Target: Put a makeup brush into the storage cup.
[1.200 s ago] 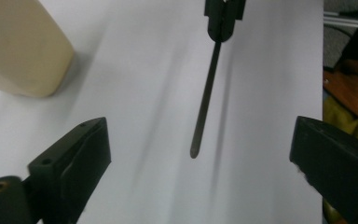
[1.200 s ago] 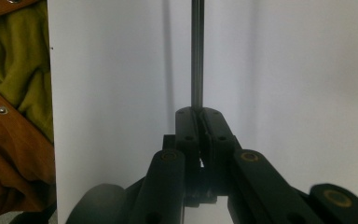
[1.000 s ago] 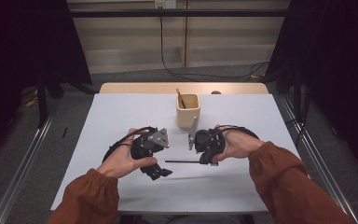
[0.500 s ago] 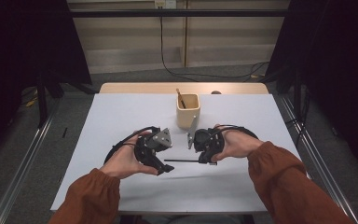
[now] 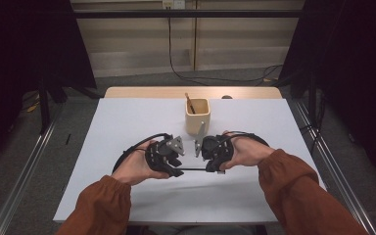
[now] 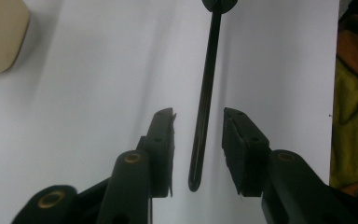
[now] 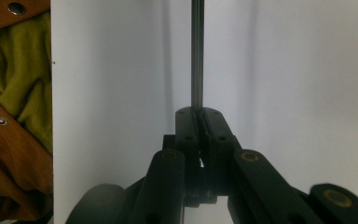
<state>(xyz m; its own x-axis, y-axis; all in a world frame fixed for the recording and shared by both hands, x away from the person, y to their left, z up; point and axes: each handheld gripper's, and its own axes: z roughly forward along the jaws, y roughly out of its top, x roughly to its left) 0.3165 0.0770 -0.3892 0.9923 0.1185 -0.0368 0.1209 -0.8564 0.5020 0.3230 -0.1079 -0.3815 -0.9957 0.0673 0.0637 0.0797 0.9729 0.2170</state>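
On the white bench (image 5: 127, 127), the left tongs (image 5: 177, 171) sit at about 7 o'clock from the bench's middle, held in the person's left hand (image 5: 137, 166) with their tips turned toward 3 o'clock. Their jaws have just been closing and now stand partly spread; in the left gripper view (image 6: 198, 140) the thin black rod (image 6: 205, 107) runs between them, its free end lying in the gap. A sliver of white shows on each side of it, so neither pad (image 6: 235, 140) presses on the rod yet. The rod runs on toward 12 o'clock in that view, where its far end meets a dark shape at the top edge.

In the high view the black rod (image 5: 192, 169) lies level across the gap between the two tools, just above the bench surface, running from 9 o'clock to 3 o'clock.

At about 5 o'clock from the bench's middle, the right tongs (image 5: 209, 169) are held in the right hand (image 5: 245, 152) with their tips facing 9 o'clock. In the right gripper view (image 7: 197, 112) the jaws are pressed together on the rod's other end, pinching it, and the rod leaves them straight toward 12 o'clock.

Behind both tools, at 12 o'clock from the rod, stands a beige cup (image 5: 198, 117) with a brown stick (image 5: 190, 103) leaning in it, well apart from the rod.
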